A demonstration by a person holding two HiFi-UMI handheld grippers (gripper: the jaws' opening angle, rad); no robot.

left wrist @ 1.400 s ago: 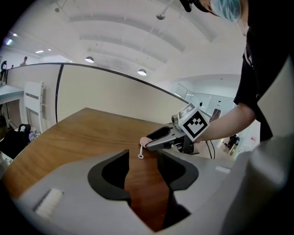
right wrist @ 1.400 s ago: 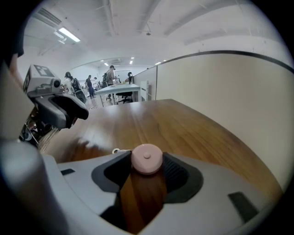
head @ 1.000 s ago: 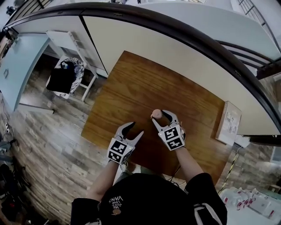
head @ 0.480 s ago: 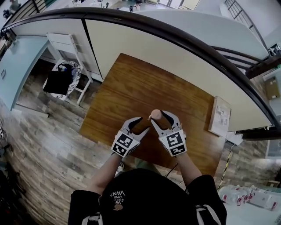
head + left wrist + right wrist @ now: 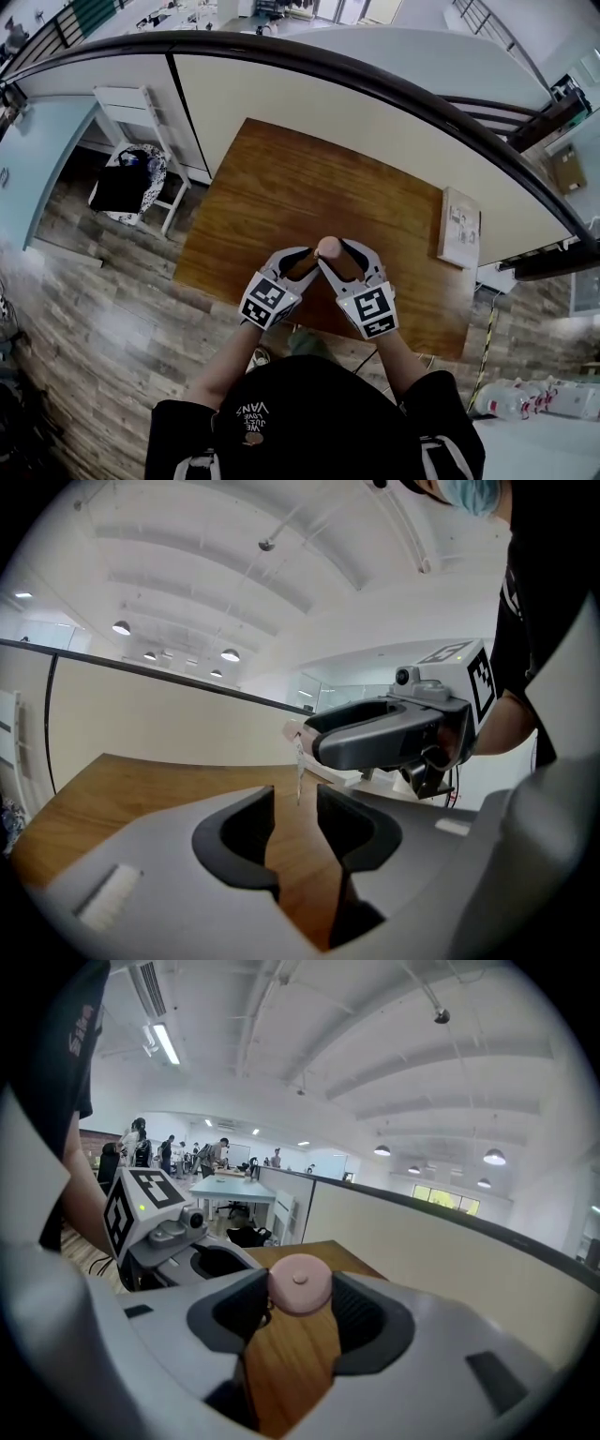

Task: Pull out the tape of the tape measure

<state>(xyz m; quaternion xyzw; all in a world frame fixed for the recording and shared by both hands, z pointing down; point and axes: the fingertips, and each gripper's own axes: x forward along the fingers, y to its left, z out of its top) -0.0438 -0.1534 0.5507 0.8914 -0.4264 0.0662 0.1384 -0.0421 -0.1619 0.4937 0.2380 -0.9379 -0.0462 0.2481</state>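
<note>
A small round pink tape measure point(image 5: 328, 247) is clamped between the jaws of my right gripper point(image 5: 331, 253), held in the air above the wooden table point(image 5: 281, 178). The right gripper view shows the pink case point(image 5: 300, 1284) pinched between both pads. My left gripper point(image 5: 306, 259) sits right beside it on the left, tips almost touching the case. In the left gripper view the thin pale tape tab point(image 5: 299, 775) hangs just beyond the tips of my left gripper point(image 5: 295, 810). Its jaws have just been closing; a narrow gap remains and the pads do not press the tab.
A long white partition wall point(image 5: 375, 103) runs behind the table. A chair with a black bag point(image 5: 131, 183) stands at the left on the plank floor. A flat printed board point(image 5: 459, 225) leans at the table's right end.
Both grippers have risen off the table. The left one moved right until its tips met the tape measure, and its jaws narrowed. The right one still holds the pink case.
</note>
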